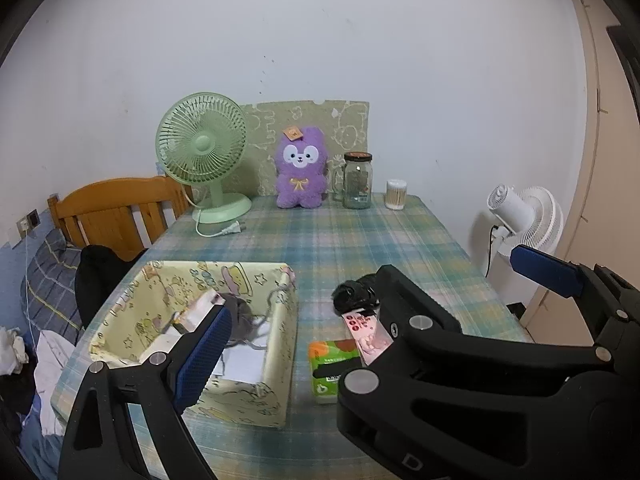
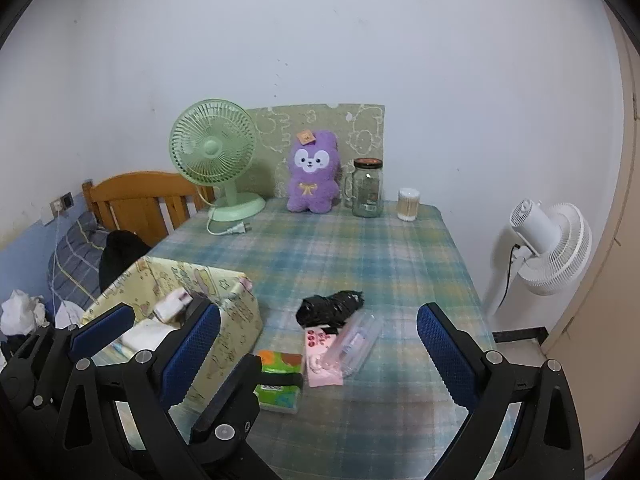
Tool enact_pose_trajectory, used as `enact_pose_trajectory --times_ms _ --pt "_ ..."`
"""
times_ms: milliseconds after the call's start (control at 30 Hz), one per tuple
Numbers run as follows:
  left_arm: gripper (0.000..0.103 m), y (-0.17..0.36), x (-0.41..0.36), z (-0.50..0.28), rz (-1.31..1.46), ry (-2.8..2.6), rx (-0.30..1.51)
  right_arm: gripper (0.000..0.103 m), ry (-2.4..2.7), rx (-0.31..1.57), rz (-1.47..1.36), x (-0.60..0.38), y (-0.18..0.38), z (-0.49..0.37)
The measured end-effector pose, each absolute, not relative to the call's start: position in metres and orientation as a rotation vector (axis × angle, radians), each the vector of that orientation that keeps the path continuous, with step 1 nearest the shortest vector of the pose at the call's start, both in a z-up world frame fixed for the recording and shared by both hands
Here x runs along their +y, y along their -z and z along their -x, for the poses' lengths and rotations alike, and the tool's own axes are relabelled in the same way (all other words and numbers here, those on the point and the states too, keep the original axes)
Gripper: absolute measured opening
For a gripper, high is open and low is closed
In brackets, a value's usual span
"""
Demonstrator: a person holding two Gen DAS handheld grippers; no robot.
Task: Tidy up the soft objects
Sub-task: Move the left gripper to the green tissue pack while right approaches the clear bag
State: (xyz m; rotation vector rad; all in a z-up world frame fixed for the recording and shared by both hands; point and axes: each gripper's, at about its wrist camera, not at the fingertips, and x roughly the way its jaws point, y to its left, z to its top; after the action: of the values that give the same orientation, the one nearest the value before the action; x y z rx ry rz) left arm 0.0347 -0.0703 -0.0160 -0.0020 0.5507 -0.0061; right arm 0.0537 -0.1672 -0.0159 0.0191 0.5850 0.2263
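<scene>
The bench (image 2: 360,248) carries a yellow fabric box (image 2: 224,320) at its near left, with small packs lying loose just to the box's right: a black bundle (image 2: 332,306), a pink packet (image 2: 320,356) and a green tissue pack (image 2: 280,380). The right tool (image 2: 320,344), jaws wide and empty, points straight at these packs and seems the nearer one. The left tool (image 1: 368,300), also wide and empty, hangs partly over the box.
</scene>
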Motion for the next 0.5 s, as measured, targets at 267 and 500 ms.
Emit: enact_pose_trajectory --times_ms 267,500 --pt "0.095 0.036 -0.082 -0.042 0.003 0.031 0.596 0.1 -0.197 0.634 -0.025 -0.179 0.039 -0.059" --pt "0.095 0.05 -0.09 -0.05 0.008 0.027 0.61 0.1 -0.179 0.66 -0.035 -0.187 0.058 -0.067"
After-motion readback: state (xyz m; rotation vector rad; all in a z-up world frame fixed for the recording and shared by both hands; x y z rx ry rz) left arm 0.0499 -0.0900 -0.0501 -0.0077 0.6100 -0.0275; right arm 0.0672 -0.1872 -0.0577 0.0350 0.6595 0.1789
